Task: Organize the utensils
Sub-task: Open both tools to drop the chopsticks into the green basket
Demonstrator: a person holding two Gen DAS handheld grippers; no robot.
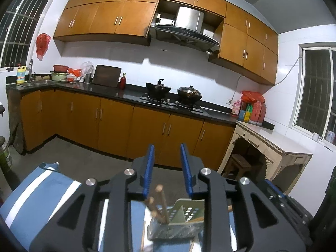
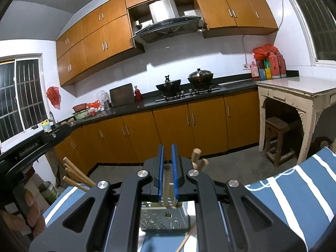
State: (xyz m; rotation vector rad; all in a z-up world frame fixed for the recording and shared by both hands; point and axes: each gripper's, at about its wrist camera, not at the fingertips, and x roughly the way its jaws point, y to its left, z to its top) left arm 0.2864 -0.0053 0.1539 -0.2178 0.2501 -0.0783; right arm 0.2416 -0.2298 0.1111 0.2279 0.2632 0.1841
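Note:
A perforated metal utensil holder stands on a blue cloth with white stripes, below and behind my left gripper, which is open and empty. Wooden sticks stand in the holder. In the right wrist view the same holder sits below my right gripper, whose blue pads are close together on a thin wooden stick that reaches down into the holder. More wooden handles rise beside it, and several show at the left.
A kitchen counter with orange cabinets runs across the back, with two woks on a stove. A cream side table with a wooden stool under it stands to the right. The left gripper body shows at the left edge.

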